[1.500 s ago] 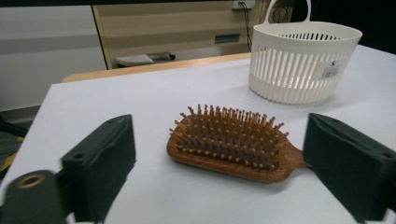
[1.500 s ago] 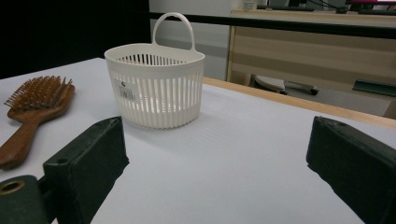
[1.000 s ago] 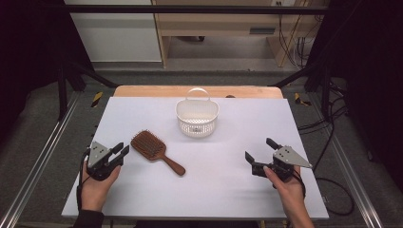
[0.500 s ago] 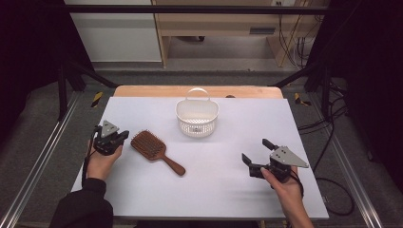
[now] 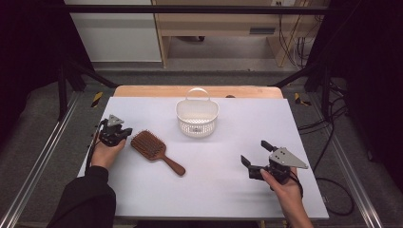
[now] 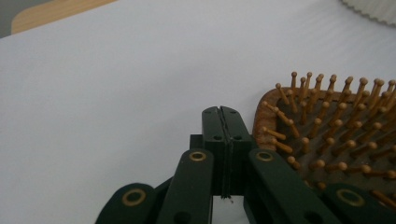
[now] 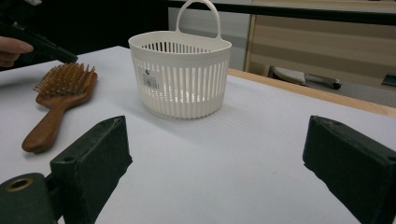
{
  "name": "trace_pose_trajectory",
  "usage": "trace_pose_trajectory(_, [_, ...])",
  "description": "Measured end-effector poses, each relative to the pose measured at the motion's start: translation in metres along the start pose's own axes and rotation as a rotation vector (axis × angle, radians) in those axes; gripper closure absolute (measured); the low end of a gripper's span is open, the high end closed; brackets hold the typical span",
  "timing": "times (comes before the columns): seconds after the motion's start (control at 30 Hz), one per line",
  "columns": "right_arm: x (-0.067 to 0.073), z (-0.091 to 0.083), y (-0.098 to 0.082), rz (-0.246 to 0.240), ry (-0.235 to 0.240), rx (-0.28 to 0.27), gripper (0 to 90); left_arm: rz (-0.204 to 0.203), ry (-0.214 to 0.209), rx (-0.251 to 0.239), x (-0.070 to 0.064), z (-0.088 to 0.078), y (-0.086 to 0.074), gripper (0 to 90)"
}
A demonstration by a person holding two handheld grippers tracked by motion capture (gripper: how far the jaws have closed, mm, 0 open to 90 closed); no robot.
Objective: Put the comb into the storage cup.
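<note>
Early stage of the work, judged from the layout. The wooden paddle hairbrush (image 5: 154,150) lies bristles-up on the white counter (image 5: 209,190), left of centre, its handle pointing toward the person's side; nothing lifts or grips it. The left gripper (image 5: 119,135) rests just beside the far-left edge of the brush head, its fingers pressed together with nothing between them, as the left gripper view confirms: the tips (image 6: 223,122) meet at the rim of the hairbrush (image 6: 327,135). The right gripper (image 5: 256,159) hovers well apart on the right side, fingers (image 7: 91,158) spread wide and empty, facing the white slotted basket (image 7: 180,74). The basket (image 5: 197,116) stands upright near the far edge, holding nothing that can be seen. Grasping and any transfer of the brush remain to be done. A small label with a barcode (image 7: 150,80) sits on the basket wall; its print is too small to read.
</note>
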State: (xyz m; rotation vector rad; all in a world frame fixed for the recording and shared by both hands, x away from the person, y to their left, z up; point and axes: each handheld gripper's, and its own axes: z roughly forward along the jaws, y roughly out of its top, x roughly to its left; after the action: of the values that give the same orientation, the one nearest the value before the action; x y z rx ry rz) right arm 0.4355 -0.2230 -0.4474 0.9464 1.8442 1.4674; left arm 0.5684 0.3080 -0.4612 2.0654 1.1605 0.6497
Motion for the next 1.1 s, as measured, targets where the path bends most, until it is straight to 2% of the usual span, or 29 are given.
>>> trace_pose_trajectory(0.17, [0.0, 0.0, 0.0, 0.003, 0.004, 0.005, 7.4, -0.01, -0.011, 0.024, 0.0, 0.006, -0.003, 89.6])
trace_pose_trajectory(0.3, [0.0, -0.001, 0.0, 0.009, 0.004, 0.008, 7.4, 0.016, -0.02, 0.021, -0.004, 0.006, -0.001, 89.7])
trace_pose_trajectory(0.63, [0.0, -0.001, 0.0, 0.01, 0.007, 0.012, 7.6, 0.022, -0.049, 0.03, -0.011, 0.003, -0.003, 89.7])
trace_pose_trajectory(0.9, [0.002, -0.001, 0.001, 0.014, 0.021, 0.022, 7.7, 0.041, -0.081, 0.025, -0.029, 0.0, -0.004, 89.7])
trace_pose_trajectory(1.1, [0.005, -0.002, 0.002, 0.025, 0.038, 0.053, 7.4, 0.062, -0.107, 0.024, -0.05, -0.003, -0.003, 89.7])
